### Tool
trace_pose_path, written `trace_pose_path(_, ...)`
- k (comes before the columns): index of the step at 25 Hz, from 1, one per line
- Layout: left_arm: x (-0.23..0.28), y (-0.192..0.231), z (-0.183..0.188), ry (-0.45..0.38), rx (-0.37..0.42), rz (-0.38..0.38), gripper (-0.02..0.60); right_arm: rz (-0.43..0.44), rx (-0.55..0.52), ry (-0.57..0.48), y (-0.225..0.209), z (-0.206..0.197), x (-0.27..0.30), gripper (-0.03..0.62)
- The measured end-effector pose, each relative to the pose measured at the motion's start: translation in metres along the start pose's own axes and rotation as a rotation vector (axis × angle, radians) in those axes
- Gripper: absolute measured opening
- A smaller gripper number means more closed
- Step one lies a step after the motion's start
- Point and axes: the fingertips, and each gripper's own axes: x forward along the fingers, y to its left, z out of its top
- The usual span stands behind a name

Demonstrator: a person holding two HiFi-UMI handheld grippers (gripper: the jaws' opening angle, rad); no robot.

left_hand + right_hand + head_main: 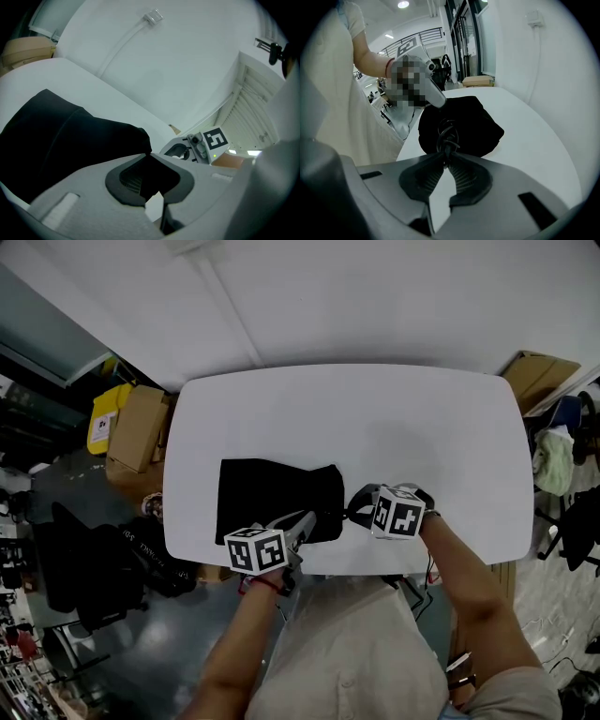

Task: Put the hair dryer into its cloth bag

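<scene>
A black cloth bag [277, 498] lies flat on the white table [375, 418], its mouth towards the right. No hair dryer shows outside it. My left gripper [305, 521] is shut on the bag's near edge by the mouth; in the left gripper view the jaw tips [149, 154] pinch the black fabric [61, 140]. My right gripper [361, 507] is at the mouth, shut on a looped black cord [447, 131] that comes out of the bag [473, 124]. Its tips [446, 152] meet on the cord.
Cardboard boxes [136, 427] and a yellow item [108, 413] sit on the floor left of the table. Another box [536, 376] and a chair with clothing [553, 456] stand at the right. A dark bag [112, 568] lies on the floor near left.
</scene>
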Motion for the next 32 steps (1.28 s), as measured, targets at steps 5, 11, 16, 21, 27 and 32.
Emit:
trace_pose_path(5,-0.002,-0.002,0.002,-0.007,-0.002,-0.016,0.031,0.010,0.013,-0.011,-0.002,0.006,0.004,0.058)
trace_pose_path(11,-0.004,-0.006,0.004,-0.008,-0.004,-0.031,0.031,0.023,0.024,-0.038,-0.002,0.020,0.016,0.058)
trace_pose_path(16,-0.005,-0.008,0.003,-0.013,-0.007,-0.036,0.031,0.020,0.028,-0.065,-0.005,0.033,0.027,0.057)
trace_pose_path(21,-0.005,-0.008,0.001,-0.018,-0.012,-0.036,0.031,0.017,0.041,-0.096,-0.006,0.044,0.039,0.058)
trace_pose_path(27,-0.006,-0.012,0.003,-0.031,-0.015,-0.039,0.031,0.001,0.051,-0.133,-0.006,0.056,0.049,0.058)
trace_pose_path(32,-0.007,-0.015,0.004,-0.038,-0.013,-0.041,0.031,-0.008,0.078,-0.170,-0.005,0.063,0.057,0.058)
